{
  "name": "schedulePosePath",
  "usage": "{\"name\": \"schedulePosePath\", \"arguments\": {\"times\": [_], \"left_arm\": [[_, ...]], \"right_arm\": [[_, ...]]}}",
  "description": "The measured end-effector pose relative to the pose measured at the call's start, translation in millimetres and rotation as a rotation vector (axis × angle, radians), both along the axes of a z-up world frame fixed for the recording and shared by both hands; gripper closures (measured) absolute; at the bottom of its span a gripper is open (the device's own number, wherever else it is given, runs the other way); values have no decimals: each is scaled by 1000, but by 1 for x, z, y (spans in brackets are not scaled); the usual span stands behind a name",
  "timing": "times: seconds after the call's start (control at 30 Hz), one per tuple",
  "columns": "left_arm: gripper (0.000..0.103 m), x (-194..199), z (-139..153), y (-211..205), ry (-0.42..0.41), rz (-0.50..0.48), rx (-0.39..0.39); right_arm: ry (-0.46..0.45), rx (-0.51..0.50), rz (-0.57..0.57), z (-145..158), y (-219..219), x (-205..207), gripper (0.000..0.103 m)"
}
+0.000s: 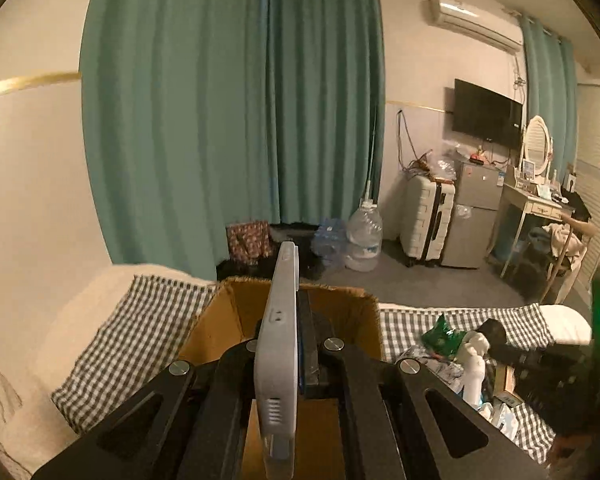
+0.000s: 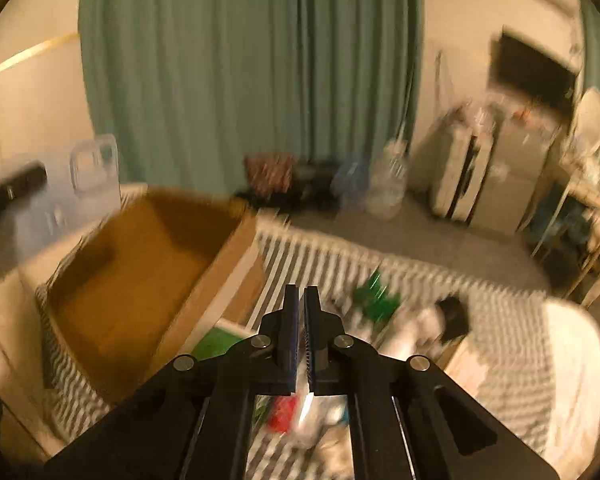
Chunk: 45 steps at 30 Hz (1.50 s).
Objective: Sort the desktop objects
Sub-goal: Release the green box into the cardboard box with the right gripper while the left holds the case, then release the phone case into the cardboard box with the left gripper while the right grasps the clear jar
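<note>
Right wrist view heavily motion-blurred; clutter details unreadable. Left tool (image 1: 296,320) clamps a clear phone case (image 1: 278,344) edge-on, directly above the open cardboard box (image 1: 352,316), case's lower end cut off by the frame. Box sits on the checkered bed (image 1: 112,352), room clear on its left. Right tool (image 2: 302,300) pinched together, nothing between its fingers, above a pile of small items (image 2: 380,312) right of the box.

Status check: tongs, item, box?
Left tongs shut on phone case, above open box. Right tongs shut, empty, over clutter. Nothing blocking.
</note>
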<state>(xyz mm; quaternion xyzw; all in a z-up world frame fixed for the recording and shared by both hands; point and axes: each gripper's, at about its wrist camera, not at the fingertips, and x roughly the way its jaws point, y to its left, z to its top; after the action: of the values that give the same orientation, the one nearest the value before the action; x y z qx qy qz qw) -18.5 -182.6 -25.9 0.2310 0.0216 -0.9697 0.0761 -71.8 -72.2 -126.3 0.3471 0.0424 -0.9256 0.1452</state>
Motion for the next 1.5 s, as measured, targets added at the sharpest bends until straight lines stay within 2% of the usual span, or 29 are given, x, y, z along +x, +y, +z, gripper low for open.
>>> {"name": "schedulePosePath", "arguments": {"times": [0.03,0.07,0.1,0.13,0.17,0.27,0.47,0.57,0.67,0.7,0.73,0.77,0.8,0.83,0.9,0.93,0.97,1.0,1.03,1.1,1.2,1.27,1.33,1.43,1.5], "left_arm": [[102,-3,-4,-5,-11,7,9],[102,-5,-7,-8,-20,10,13],[102,-7,-11,-10,-32,12,17],[102,-9,-15,-12,-46,14,20],[102,-12,-19,-15,-61,15,22],[102,-18,-32,-19,-107,14,19],[102,-27,-41,-21,-155,15,33],[102,-36,-52,-19,-199,12,24],[96,-45,-68,-16,-259,13,6],[92,-49,-73,-15,-281,14,1],[88,-51,-77,-16,-293,15,-2],[85,-53,-80,-15,-303,16,-4],[77,-54,-83,-16,-310,15,-3],[63,-56,-86,-15,-317,12,-3],[44,-56,-88,-16,-313,13,0],[39,-57,-88,-17,-307,16,3],[38,-57,-89,-18,-305,21,7],[33,-58,-90,-20,-305,24,11],[26,-59,-92,-21,-308,29,15],[18,-62,-97,-23,-319,38,22],[14,-68,-103,-24,-342,54,8],[11,-69,-105,-25,-352,71,-11],[10,-68,-103,-26,-338,74,-12],[4,-66,-97,-30,-300,75,12],[4,-63,-93,-34,-285,80,29]], "right_arm": [[-30,-5,-4,-10,0,-1,94],[-55,-3,1,-19,-2,-2,77],[-82,-1,21,-29,-3,-1,64],[-93,-1,33,-34,-6,0,41],[-96,-8,42,-42,-8,3,31],[-131,1,93,-60,-14,5,30],[-200,168,261,-89,-22,8,29],[-246,162,264,-101,-15,1,29],[-301,159,222,-115,-8,-7,30],[-329,137,209,-120,-5,-10,32],[-359,105,195,-124,-1,-13,44],[-378,78,187,-127,1,-17,49],[-395,25,175,-129,6,-21,50],[-404,-4,163,-130,8,-24,50],[-412,-26,138,-129,9,-29,50],[-409,-36,109,-128,13,-31,52],[-408,-46,88,-127,16,-32,58],[-411,-57,69,-126,20,-33,70],[-417,-62,50,-126,24,-33,72],[-436,-53,42,-131,25,-32,71],[-459,-56,51,-140,20,-38,60],[-487,-50,35,-145,16,-44,46],[-532,-54,26,-155,12,-49,39],[-590,-17,30,-173,3,-50,41],[-567,-20,25,-172,3,-44,41]]}}
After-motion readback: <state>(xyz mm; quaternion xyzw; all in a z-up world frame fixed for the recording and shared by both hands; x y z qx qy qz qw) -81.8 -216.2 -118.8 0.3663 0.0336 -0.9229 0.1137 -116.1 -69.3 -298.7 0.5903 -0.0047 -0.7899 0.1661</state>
